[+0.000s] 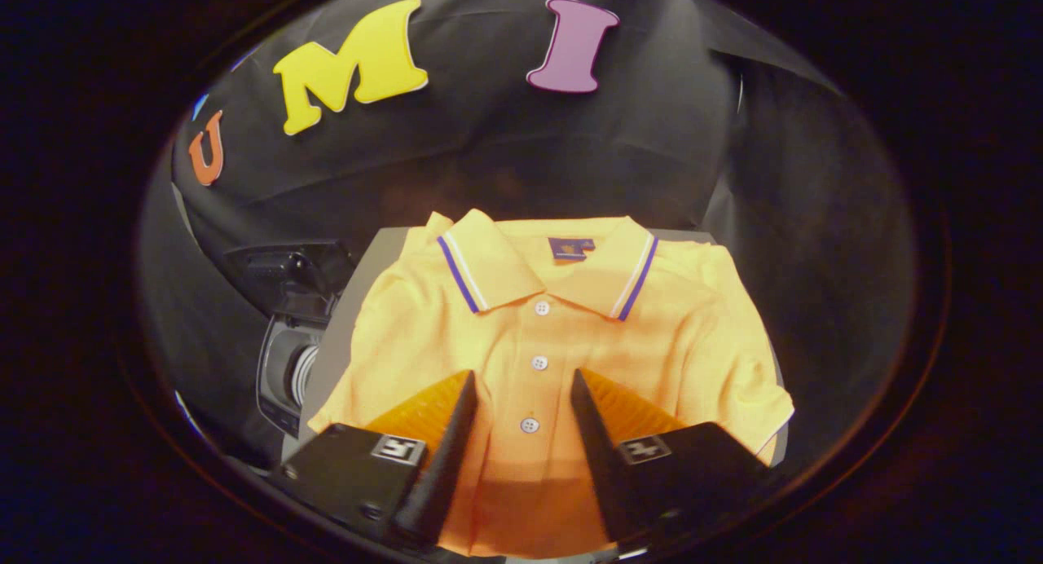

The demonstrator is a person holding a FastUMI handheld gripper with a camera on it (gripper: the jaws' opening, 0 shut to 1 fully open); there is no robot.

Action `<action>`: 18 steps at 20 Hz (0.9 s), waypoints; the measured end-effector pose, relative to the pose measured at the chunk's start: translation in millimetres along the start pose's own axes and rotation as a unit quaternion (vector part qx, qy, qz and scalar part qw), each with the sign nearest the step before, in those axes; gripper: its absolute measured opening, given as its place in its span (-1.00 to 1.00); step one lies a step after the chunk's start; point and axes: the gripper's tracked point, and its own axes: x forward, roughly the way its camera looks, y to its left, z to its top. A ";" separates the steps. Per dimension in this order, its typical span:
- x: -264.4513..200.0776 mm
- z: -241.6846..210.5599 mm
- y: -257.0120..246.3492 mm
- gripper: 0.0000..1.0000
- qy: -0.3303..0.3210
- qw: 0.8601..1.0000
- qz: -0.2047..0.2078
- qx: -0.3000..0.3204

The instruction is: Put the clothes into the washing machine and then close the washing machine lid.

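Nearest, the gripper (524, 385) hangs over the shirt with its two fingers (444, 434) spread apart and clamped on nothing; the button placket shows in the gap between them. Each finger carries a small square black-and-white marker near its base.

Under and just beyond the fingers lies the orange short-sleeved polo shirt (554, 336), spread flat with its front up and collar at the far end. Its right sleeve reaches the right edge of the grey flat surface (358, 279) it rests on; a bare strip of that surface runs along the shirt's left side. The collar has white and blue stripes along its edge, and a small dark blue neck label (571, 248) sits inside it, its writing too small to read.

To the left, below the surface's edge, stands the grey washing machine (281, 368) with its dark lid (289, 275) raised.
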 end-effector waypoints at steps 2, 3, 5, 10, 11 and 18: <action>0.6 0.3 -1.0 -0.66 -0.006 1.000 0.005 0.014; 1.1 0.8 -1.2 -0.79 -0.006 1.000 0.007 0.020; -0.9 0.4 -0.6 -0.87 0.000 1.000 0.008 0.023; -23.3 17.3 -5.0 -0.90 -0.025 1.000 -0.004 0.018; -30.2 21.8 -5.8 -0.90 -0.030 0.999 -0.004 0.016; -82.8 51.1 1.8 -0.90 -0.075 0.997 0.004 0.011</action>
